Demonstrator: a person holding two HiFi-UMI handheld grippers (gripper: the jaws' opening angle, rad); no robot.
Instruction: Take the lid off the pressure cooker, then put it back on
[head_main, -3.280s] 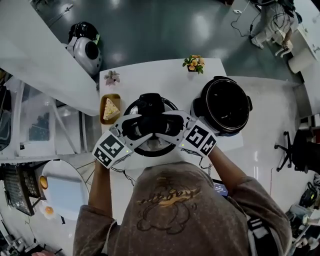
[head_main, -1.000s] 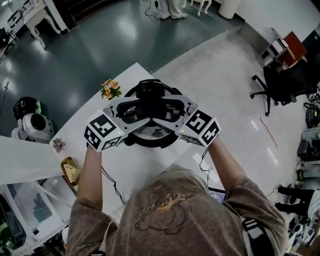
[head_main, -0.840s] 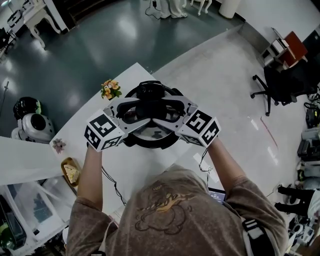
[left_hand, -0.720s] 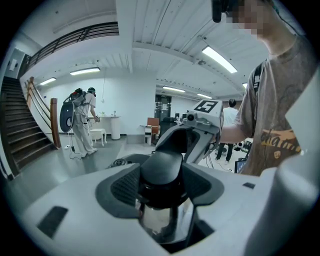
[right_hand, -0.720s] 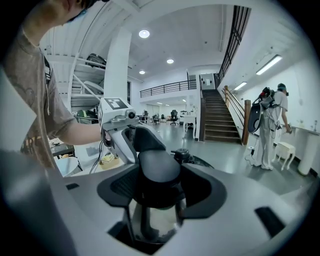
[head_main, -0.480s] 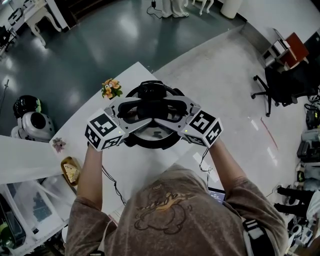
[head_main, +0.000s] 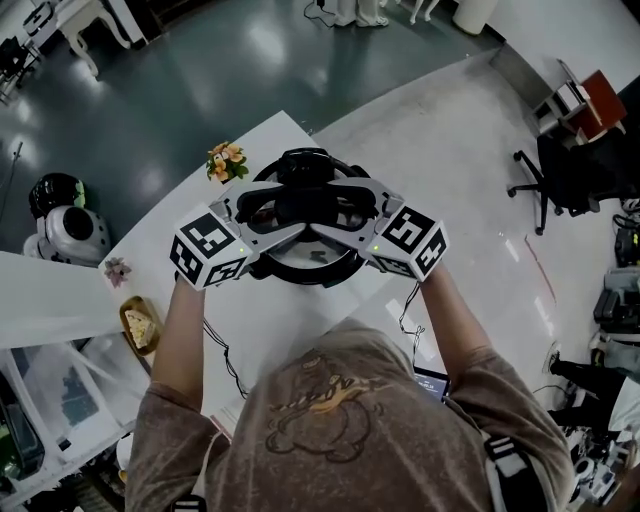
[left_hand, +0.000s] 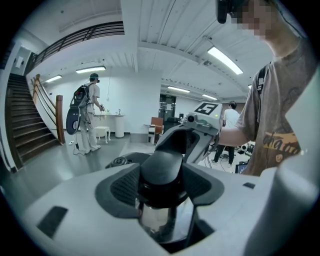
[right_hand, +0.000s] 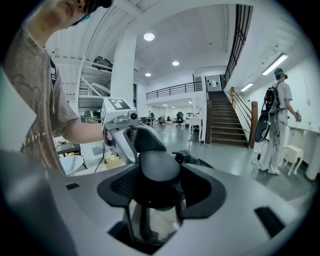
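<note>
Pinching the lid's (head_main: 318, 262) black handle (left_hand: 161, 165) between the left gripper's (left_hand: 162, 192) jaws, squeezing it from the opposite side between the right gripper's (right_hand: 159, 192).

The white desk (head_main: 300, 320) bears a small flower pot (head_main: 226, 160); left of that pot lie a pale flower (head_main: 117, 271) and a food tray (head_main: 138, 325).

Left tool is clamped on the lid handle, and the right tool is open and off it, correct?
Not quite. The right tool is not open and off it: the right gripper view shows its jaws clamped on the lid handle too. The left tool is clamped on the handle, as you said.
</note>
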